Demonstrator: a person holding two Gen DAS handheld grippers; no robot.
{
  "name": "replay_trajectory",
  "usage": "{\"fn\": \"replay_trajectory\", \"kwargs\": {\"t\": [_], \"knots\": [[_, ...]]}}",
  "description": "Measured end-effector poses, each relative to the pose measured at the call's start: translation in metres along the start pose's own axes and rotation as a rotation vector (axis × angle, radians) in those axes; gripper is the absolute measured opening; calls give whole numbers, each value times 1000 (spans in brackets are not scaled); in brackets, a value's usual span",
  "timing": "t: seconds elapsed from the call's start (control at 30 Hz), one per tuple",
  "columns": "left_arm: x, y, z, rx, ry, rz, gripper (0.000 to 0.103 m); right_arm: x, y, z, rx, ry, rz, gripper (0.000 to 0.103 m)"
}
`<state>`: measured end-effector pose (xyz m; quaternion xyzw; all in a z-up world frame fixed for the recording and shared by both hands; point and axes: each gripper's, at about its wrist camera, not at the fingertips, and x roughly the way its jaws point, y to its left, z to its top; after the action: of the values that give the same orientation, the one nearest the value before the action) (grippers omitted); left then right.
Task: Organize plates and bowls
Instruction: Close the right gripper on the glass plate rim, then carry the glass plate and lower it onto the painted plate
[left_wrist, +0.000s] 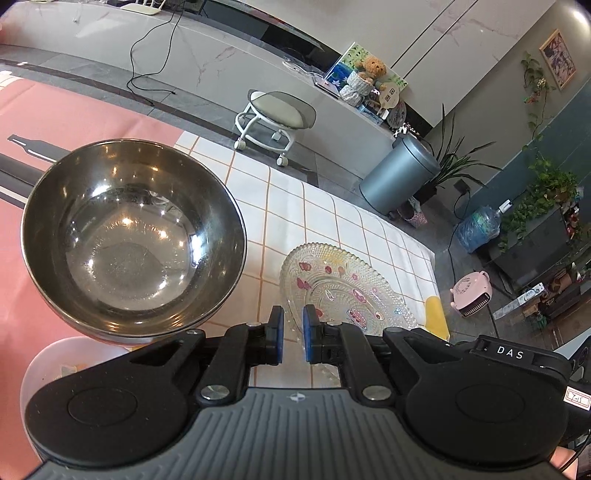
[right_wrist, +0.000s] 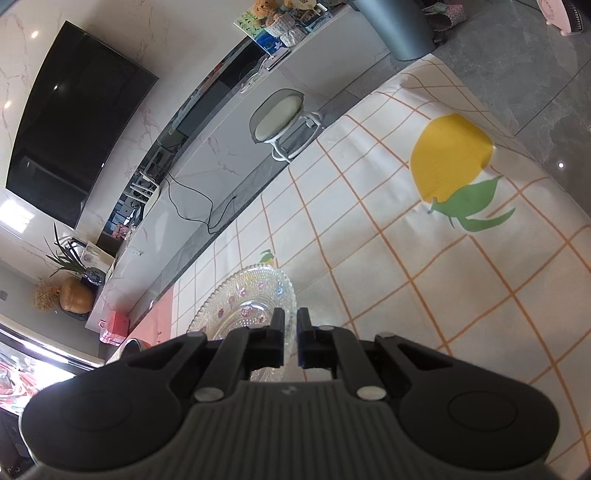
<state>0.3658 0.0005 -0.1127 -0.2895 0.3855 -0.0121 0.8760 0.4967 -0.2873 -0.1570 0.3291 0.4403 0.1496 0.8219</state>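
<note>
Presently my left gripper (left_wrist: 293, 325) and right gripper (right_wrist: 291, 325) are each clamped on the near rim of the glass plate (left_wrist: 343, 284). It lies on the checked cloth (left_wrist: 295, 206), right of the steel bowl (left_wrist: 133, 236). Judged rigid, slick and breakable; opposite rim holds suit it.

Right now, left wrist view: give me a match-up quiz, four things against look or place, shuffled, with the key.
Things:
1. bowl
2. plate
3. stool
4. bin

Descriptions:
A. clear beaded glass with small pink and red pictures
B. grey-blue cylinder on the floor, next to a potted plant
C. shiny steel, empty, on the pink part of the cloth
D. white frame on wheels with a pale round seat

Pairs: 1-C, 2-A, 3-D, 4-B
</note>
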Motion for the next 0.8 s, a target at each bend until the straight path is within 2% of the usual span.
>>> {"fn": "replay_trajectory", "kwargs": {"t": [0.23,0.43,0.6,0.8], "knots": [[-29,0,5,-13,-32,-24,11,-24,25,-5,-32,-29,23,4],[-76,7,1,-4,-46,-24,11,-51,50,-25,-44,-22,52,4],[-123,24,-10,-5,-69,-9,11,-74,73,-60,-46,-9,90,4],[-176,51,-29,-19,-93,-17,11,-103,96,-119,-50,-7,142,4]]}}
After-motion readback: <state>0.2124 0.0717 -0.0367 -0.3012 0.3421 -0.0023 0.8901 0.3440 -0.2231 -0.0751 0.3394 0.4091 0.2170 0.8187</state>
